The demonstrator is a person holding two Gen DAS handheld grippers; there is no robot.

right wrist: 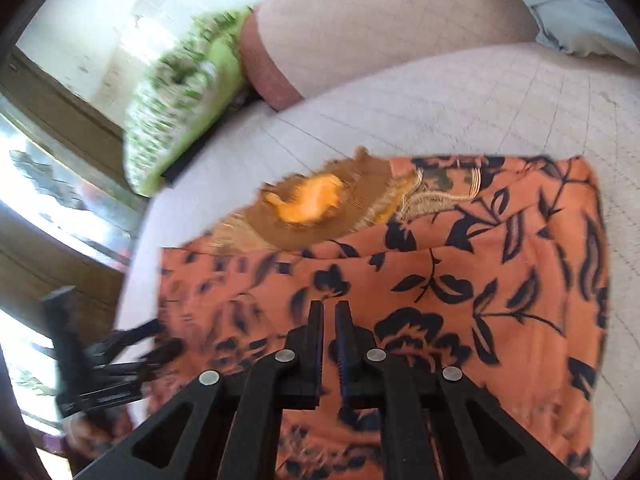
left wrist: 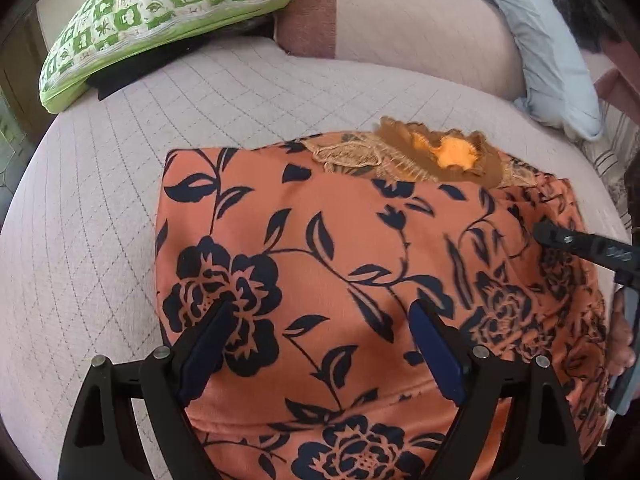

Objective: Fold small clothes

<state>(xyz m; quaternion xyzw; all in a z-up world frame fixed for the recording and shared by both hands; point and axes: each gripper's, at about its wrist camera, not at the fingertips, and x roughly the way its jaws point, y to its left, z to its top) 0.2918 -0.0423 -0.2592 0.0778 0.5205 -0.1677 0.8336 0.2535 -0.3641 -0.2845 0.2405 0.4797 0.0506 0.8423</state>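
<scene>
Orange floral-print garment with navy flowers (left wrist: 320,264) lay flat on pale quilted sofa cushion (left wrist: 100,200), filling centre to lower right of left wrist view. Long axis ran roughly left to right across frame; gathered lace neckline with brown lining and orange patch (left wrist: 440,152) sat at upper edge. Left gripper (left wrist: 320,312) stood spread wide, just above cloth in lower centre, pinching nothing, blue pads pointing up-frame toward neckline. Right gripper (right wrist: 329,312) had jaws pressed together, no cloth visibly between them, hovering over lower middle of garment in right wrist view; view was motion-blurred. Its tip showed at right edge of left view, so right one sat nearer garment's right side, left one nearer left edge. Fabric looked thin, soft, drapey, smooth with a fold ridge near top. Green-and-white patterned pillow (left wrist: 160,12) upper left, well apart. Light blue pillow (left wrist: 540,40) upper right.
</scene>
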